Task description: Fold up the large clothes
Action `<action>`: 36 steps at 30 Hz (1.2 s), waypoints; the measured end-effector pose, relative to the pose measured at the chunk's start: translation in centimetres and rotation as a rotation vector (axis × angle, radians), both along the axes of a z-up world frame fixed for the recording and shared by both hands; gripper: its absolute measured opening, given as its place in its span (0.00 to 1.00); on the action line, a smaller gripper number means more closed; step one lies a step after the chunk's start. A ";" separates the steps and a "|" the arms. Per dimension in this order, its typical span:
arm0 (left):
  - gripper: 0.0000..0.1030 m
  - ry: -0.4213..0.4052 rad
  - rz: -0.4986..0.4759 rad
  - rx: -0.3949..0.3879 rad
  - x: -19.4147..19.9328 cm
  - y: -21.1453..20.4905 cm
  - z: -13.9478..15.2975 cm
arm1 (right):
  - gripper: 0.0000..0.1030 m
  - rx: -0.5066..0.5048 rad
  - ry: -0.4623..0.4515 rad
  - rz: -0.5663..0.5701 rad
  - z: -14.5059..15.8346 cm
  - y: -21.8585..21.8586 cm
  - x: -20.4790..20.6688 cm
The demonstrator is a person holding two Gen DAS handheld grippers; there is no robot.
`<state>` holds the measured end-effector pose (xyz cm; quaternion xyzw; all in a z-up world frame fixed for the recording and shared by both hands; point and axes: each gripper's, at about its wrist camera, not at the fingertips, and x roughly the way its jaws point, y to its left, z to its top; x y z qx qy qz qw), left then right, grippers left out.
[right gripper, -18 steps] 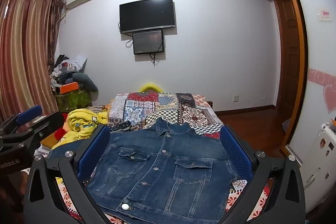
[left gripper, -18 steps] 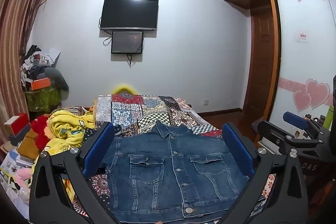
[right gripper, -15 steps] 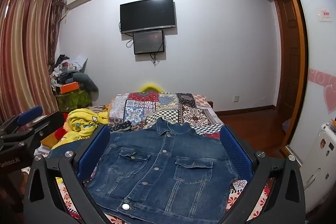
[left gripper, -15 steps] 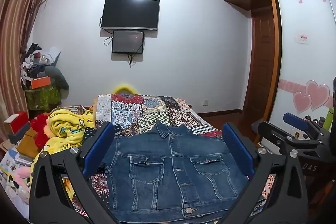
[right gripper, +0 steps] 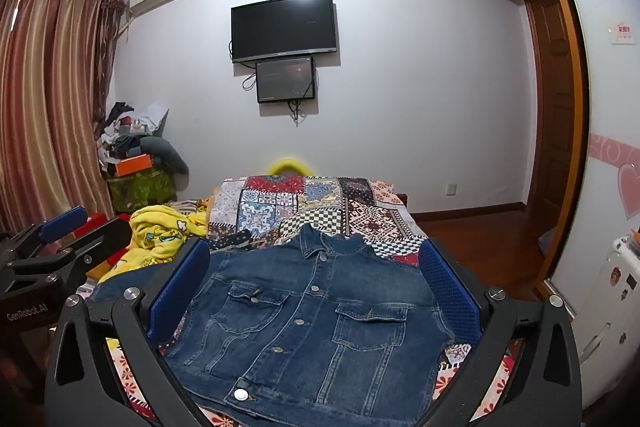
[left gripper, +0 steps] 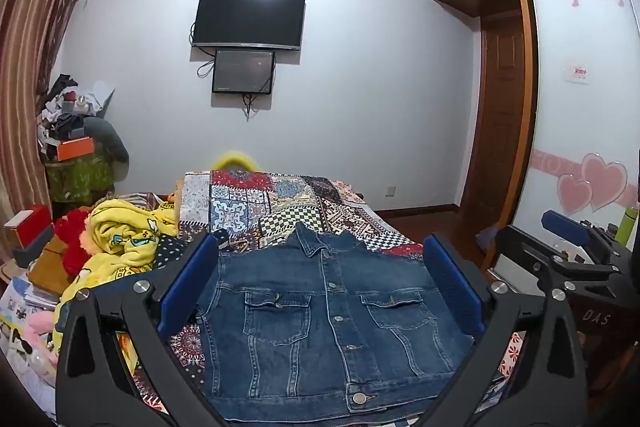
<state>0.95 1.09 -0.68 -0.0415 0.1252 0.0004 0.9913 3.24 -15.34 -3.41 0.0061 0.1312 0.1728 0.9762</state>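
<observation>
A blue denim jacket (left gripper: 328,323) lies flat on the patchwork bed cover (left gripper: 280,203), buttoned front up, collar toward the far wall, sleeves tucked out of sight. It also shows in the right wrist view (right gripper: 316,323). My left gripper (left gripper: 320,279) is open and empty, held above the jacket's near part. My right gripper (right gripper: 312,279) is open and empty too, held above the jacket. The right gripper shows at the right edge of the left wrist view (left gripper: 568,251), and the left gripper at the left edge of the right wrist view (right gripper: 52,247).
A yellow cartoon blanket (left gripper: 124,243) and red plush lie at the bed's left. Cluttered boxes (left gripper: 72,151) stand by the curtain. A TV (left gripper: 248,19) hangs on the far wall. A wardrobe (left gripper: 576,107) and wooden door (left gripper: 496,131) are at the right.
Nothing has visibly moved apart from a slight drift of both views.
</observation>
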 end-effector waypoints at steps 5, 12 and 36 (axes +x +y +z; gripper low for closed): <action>1.00 0.004 -0.008 -0.003 -0.2 0.3 0.0 | 1.00 -0.001 -0.002 -0.004 -0.1 0.5 0.0; 1.00 -0.001 -0.019 0.005 -0.2 0.1 0.1 | 1.00 0.000 -0.013 -0.014 0.0 0.5 0.0; 1.00 0.011 -0.017 0.013 0.0 -0.1 0.1 | 1.00 0.015 -0.007 -0.021 -0.1 -0.1 0.4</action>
